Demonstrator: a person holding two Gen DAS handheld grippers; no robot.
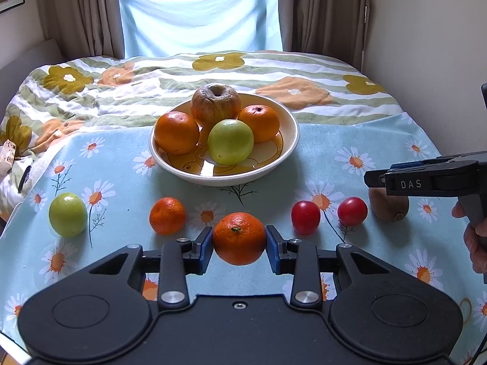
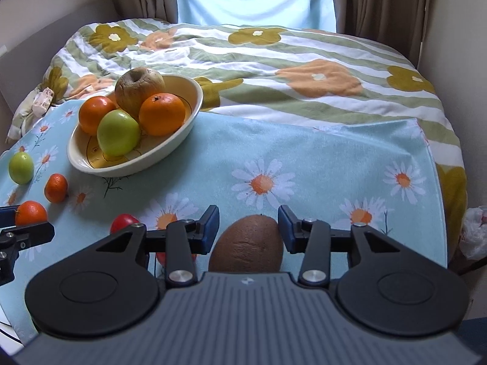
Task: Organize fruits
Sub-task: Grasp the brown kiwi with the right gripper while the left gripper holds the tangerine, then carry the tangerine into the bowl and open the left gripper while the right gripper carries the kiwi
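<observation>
A cream bowl (image 1: 283,158) holds two oranges, a green apple (image 1: 230,141) and a wrinkled brown apple (image 1: 215,105). My left gripper (image 1: 239,243) is shut on a mandarin (image 1: 239,238) just above the daisy cloth. A second mandarin (image 1: 167,215), a green apple (image 1: 68,214), two red tomatoes (image 1: 305,217) (image 1: 352,210) and a kiwi (image 1: 389,208) lie on the cloth. My right gripper (image 2: 248,231) is open, its jaws either side of the kiwi (image 2: 247,245), with gaps showing. The bowl (image 2: 194,103) stands at the left in the right wrist view.
The daisy cloth (image 1: 334,146) covers a board on a bed with a flowered quilt (image 1: 152,76). Curtains and a window lie behind. A wall runs close on the right. A white plastic bag (image 2: 474,231) sits at the bed's right edge.
</observation>
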